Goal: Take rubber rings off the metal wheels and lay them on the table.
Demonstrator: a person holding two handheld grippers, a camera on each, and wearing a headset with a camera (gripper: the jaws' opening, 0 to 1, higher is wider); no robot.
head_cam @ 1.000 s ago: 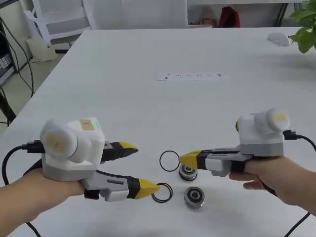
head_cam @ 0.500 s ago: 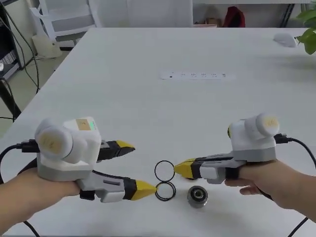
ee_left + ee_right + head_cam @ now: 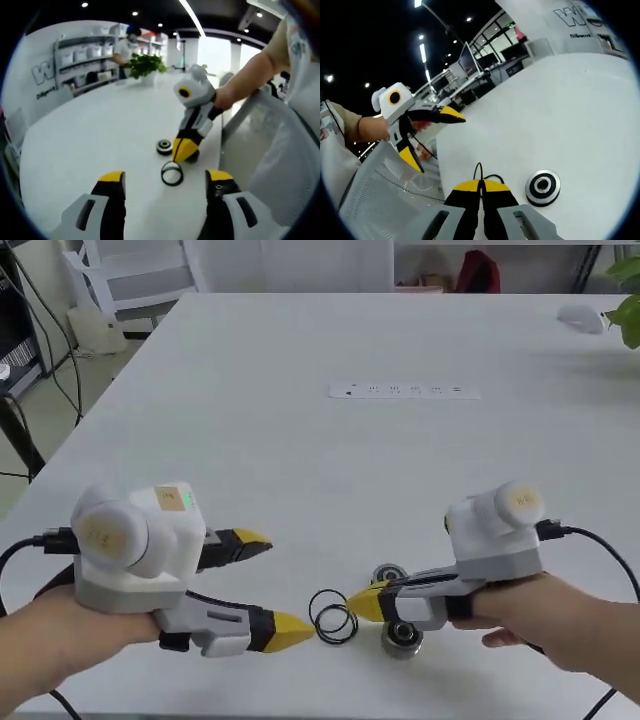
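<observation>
At right claw (image 3: pixel 362 604) tip, rubber ring (image 3: pixel 333 617)

Only a big letter W (image 3: pixel 44 73) reads for me, on the far wall (image 3: pixel 27 52); the smaller line beneath blurs.

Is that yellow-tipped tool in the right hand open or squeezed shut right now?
Shut. In the right gripper view the right gripper has its yellow tips pressed together on a thin black rubber ring.
</observation>
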